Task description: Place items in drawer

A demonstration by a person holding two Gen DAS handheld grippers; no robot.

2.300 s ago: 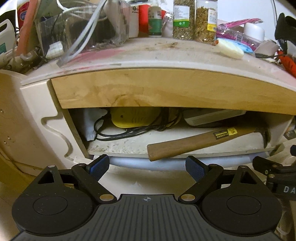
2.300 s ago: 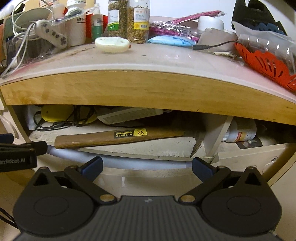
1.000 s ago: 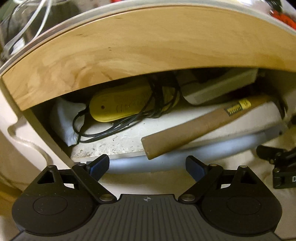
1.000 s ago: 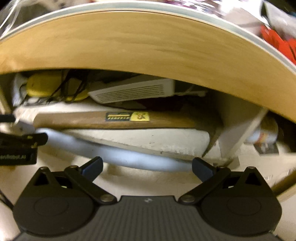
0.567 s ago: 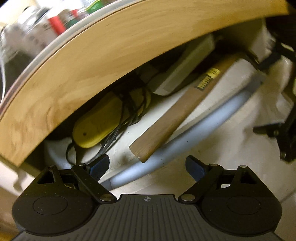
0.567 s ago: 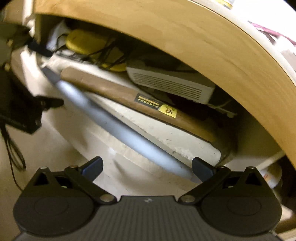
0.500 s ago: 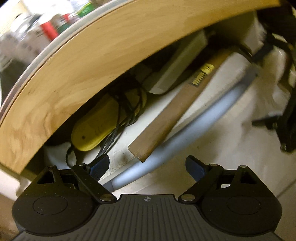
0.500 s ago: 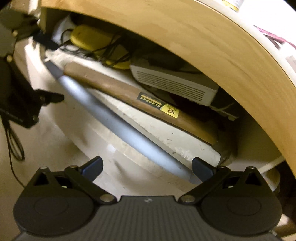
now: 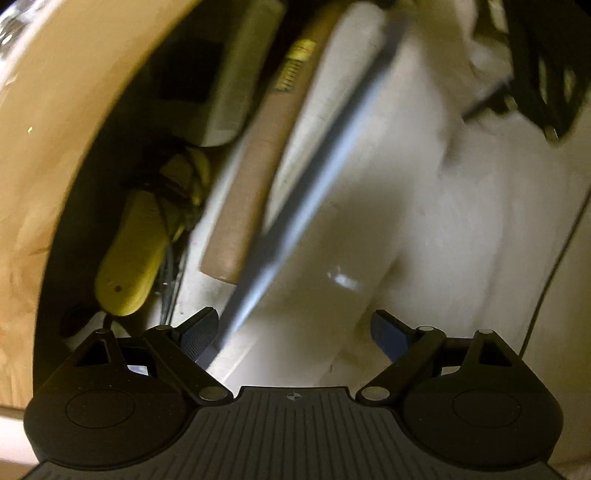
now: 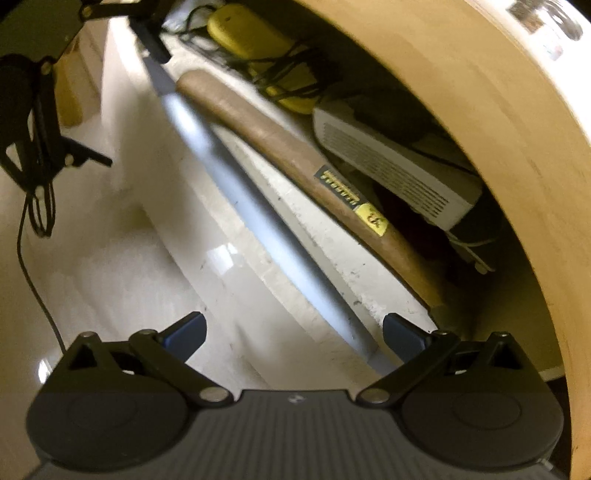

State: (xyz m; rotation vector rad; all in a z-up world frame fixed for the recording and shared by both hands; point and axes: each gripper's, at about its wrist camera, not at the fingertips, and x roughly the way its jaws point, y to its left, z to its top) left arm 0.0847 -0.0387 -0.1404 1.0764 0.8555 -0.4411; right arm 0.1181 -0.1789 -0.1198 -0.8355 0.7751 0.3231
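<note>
— So, where do the two tools stand?

— Both are spread wide with nothing between the pads; the left gripper sits low before the drawer, and the right gripper does the same from the other side; each view is tilted hard, the left one blurred.

— And the drawer itself?

— Pulled partly out from under the wooden desk edge; its pale front face fills the middle of both views, and a long grey bar handle runs along the top of that face; in the left view the handle's near end passes just beside the left pad, though whether they touch I cannot tell.

— What lies inside?

— A hammer with a wooden shaft lies lengthwise just behind the front wall, a dark and yellow label on the shaft; its head is hidden in shadow; behind it a white slatted box rests under the desk edge; further along sits a yellow device with black cables tangled across it.

— Anything else in view?

— Only the other gripper's dark frame at the top left of the right view, with a thin cord hanging from it.
</note>
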